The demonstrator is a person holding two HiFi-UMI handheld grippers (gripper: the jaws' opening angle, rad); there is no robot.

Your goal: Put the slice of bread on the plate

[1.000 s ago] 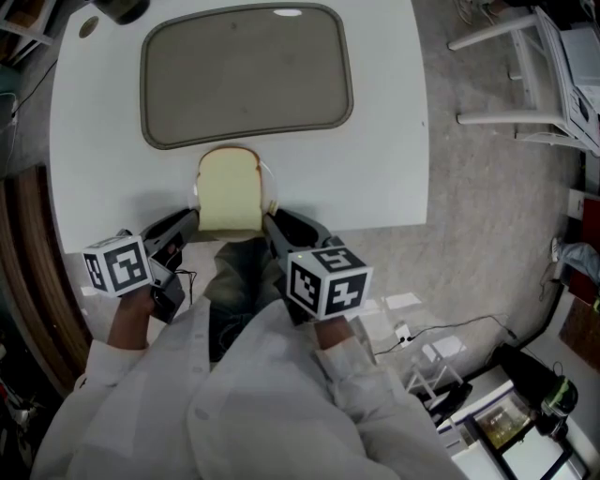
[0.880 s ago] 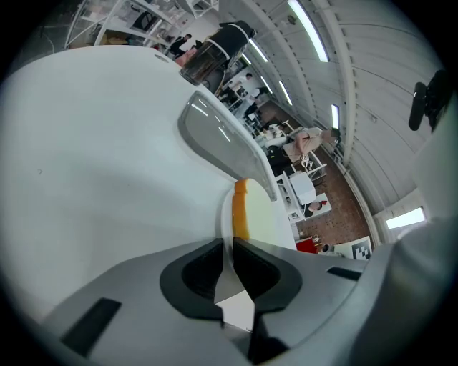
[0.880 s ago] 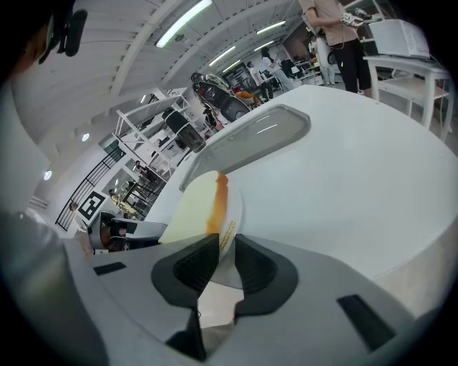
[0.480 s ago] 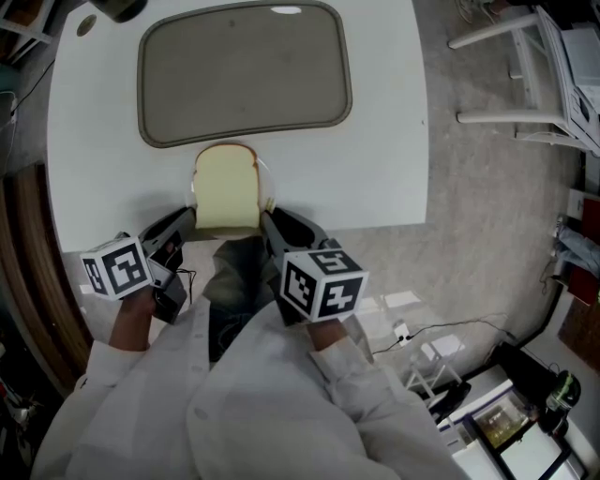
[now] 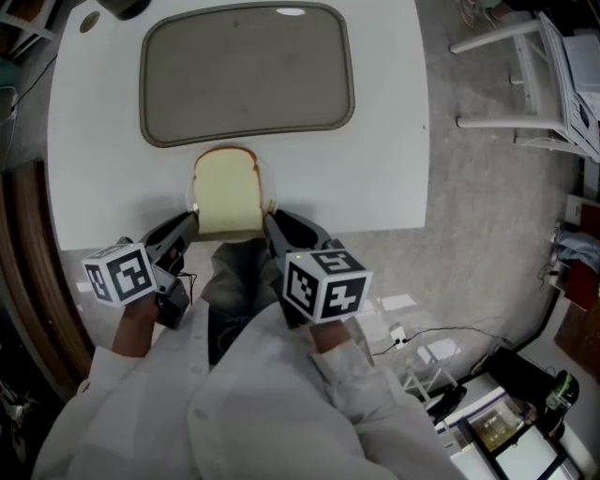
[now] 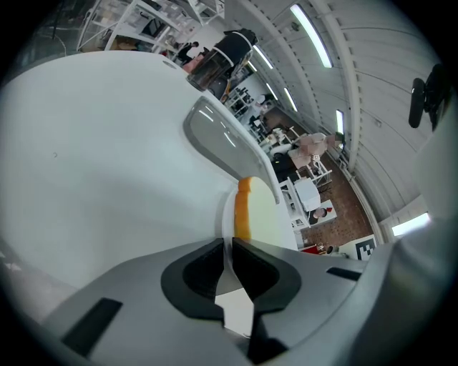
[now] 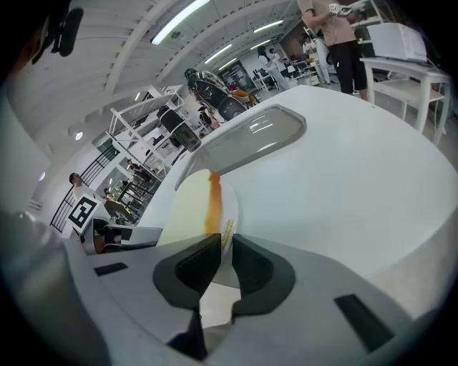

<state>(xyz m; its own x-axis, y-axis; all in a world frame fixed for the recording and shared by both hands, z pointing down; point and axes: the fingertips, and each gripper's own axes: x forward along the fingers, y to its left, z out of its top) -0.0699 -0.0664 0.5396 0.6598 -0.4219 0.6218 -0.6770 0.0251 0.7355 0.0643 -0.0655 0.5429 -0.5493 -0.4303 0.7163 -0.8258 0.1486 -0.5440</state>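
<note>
A slice of bread [image 5: 227, 192] with a brown crust lies on a thin white plate [image 5: 273, 200] at the front edge of the white table [image 5: 375, 169]. My left gripper [image 5: 190, 220] is at the plate's left rim and my right gripper [image 5: 270, 220] at its right rim. In the left gripper view the jaws [image 6: 229, 246] are closed to a thin slit with the plate's edge [image 6: 227, 214] running into it, and the bread [image 6: 261, 214] lies just beyond. The right gripper [image 7: 225, 246] is likewise shut on the plate's rim [image 7: 230, 207], beside the bread [image 7: 187, 207].
A large grey tray [image 5: 247, 70] lies on the table just behind the plate. A dark jar [image 5: 122, 7] stands at the far left corner. To the right, beyond the table's edge, is floor with a white rack [image 5: 525, 75] and cables.
Hardly anything differs. The plate with the bread has shifted very slightly, and the left gripper's marker cube sits a touch lower.
</note>
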